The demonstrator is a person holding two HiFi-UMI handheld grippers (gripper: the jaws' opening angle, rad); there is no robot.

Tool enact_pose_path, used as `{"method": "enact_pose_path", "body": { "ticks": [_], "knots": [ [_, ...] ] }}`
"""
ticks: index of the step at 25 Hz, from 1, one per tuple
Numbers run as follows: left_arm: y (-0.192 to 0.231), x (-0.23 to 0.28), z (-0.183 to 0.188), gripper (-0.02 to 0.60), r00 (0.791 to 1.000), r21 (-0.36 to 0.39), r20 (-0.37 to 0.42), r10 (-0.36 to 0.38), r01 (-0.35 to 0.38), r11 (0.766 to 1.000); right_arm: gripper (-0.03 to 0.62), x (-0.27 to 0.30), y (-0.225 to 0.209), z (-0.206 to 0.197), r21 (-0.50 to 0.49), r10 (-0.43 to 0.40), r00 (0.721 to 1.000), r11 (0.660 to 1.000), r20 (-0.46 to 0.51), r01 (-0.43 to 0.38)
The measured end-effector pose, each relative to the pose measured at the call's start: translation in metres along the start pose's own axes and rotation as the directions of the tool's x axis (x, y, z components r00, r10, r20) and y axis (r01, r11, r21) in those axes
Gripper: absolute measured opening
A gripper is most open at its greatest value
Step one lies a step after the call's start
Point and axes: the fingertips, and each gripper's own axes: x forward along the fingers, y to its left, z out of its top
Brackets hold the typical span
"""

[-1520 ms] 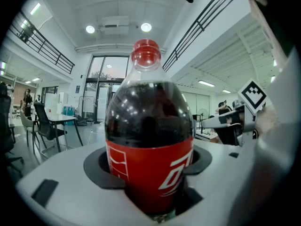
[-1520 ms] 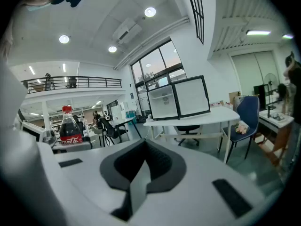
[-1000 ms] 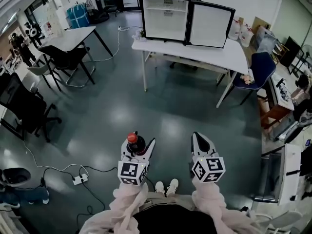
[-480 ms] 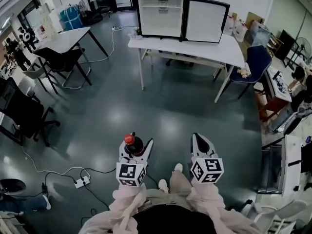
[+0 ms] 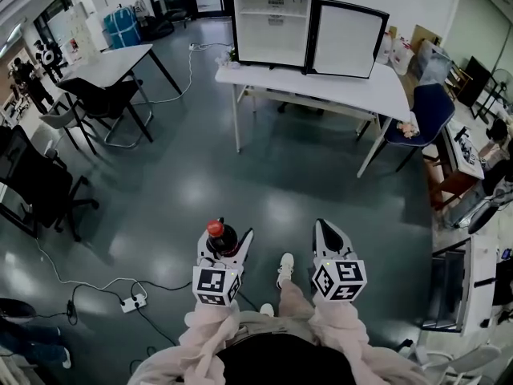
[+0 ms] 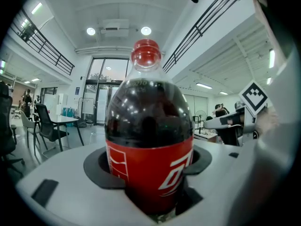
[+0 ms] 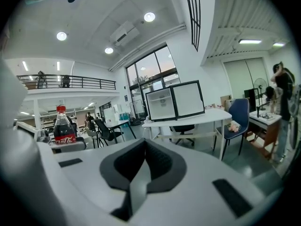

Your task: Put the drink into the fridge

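A cola bottle (image 5: pixel 221 235) with a red cap and red label stands upright in my left gripper (image 5: pixel 228 241), which is shut on its body. In the left gripper view the bottle (image 6: pixel 149 140) fills the middle, with the dark pads (image 6: pixel 101 168) against its sides. My right gripper (image 5: pixel 325 229) is beside it to the right, shut and holding nothing; its pads (image 7: pixel 162 166) meet. The small fridge (image 5: pixel 271 29) stands far ahead on a white table (image 5: pixel 353 87), its door (image 5: pixel 347 40) swung open to the right. The right gripper view also shows the fridge (image 7: pixel 162 104).
Grey floor lies between me and the white table. A blue chair (image 5: pixel 425 115) stands at that table's right end. Black chairs (image 5: pixel 108 99) and another table (image 5: pixel 120 58) are at the left. A power strip (image 5: pixel 132 301) and cables lie on the floor at lower left.
A white shoe has stepped forward between the grippers. Both grippers have kept their pose, the bottle still upright in the left one. The room has shifted slightly in view.
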Motion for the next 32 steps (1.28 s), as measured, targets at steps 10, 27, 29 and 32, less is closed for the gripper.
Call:
{"method": "enact_pose_path", "body": {
  "ticks": [10,27,29,32],
  "knots": [
    [0.027,0.097,0.026,0.319,0.998,-0.012,0.03,0.053,-0.053,0.999,0.011,0.095,-0.043,0.036,-0.015,0.034,0.999,0.999,-0.005,-0.034],
    [0.039,0.254,0.044,0.319,0.996,-0.016,0.047,0.082,-0.081,0.997,0.011,0.22,-0.135,0.083,-0.035,0.046,0.999,0.998,-0.014,-0.047],
    [0.041,0.263,0.042,0.319,0.995,-0.015,0.039,0.087,-0.086,0.996,0.011,0.23,-0.14,0.082,-0.033,0.05,0.998,0.998,-0.025,-0.05],
    [0.045,0.267,0.038,0.319,0.995,-0.02,0.026,0.101,-0.101,0.995,0.011,0.239,-0.139,0.077,-0.028,0.062,0.997,0.998,-0.042,-0.063]
  ]
}}
